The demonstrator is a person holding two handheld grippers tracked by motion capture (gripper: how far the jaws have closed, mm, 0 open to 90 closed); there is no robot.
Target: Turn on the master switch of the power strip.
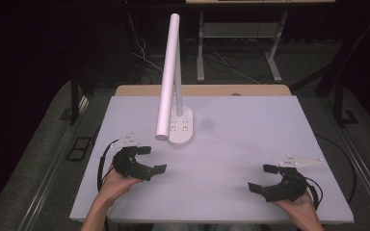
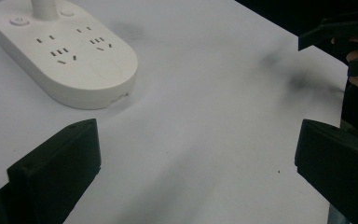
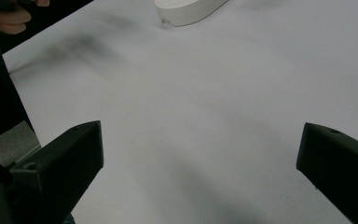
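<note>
White table (image 1: 250, 144), dark room. Lamp (image 1: 169, 77) stands at 11 o'clock, base (image 2: 65, 56) near my left gripper (image 1: 155, 159). Both jaws wide, empty; right gripper (image 1: 262, 178) at 4 o'clock. Best approach the base slowly, squarely.

No readable text or numbers; power symbol on button of lamp base (image 2: 65, 56).

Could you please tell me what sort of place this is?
Probably a lab or recording workspace: a bare white tabletop, a white desk lamp with sockets in its oval base, and loose cables on the grey carpet behind.
</note>
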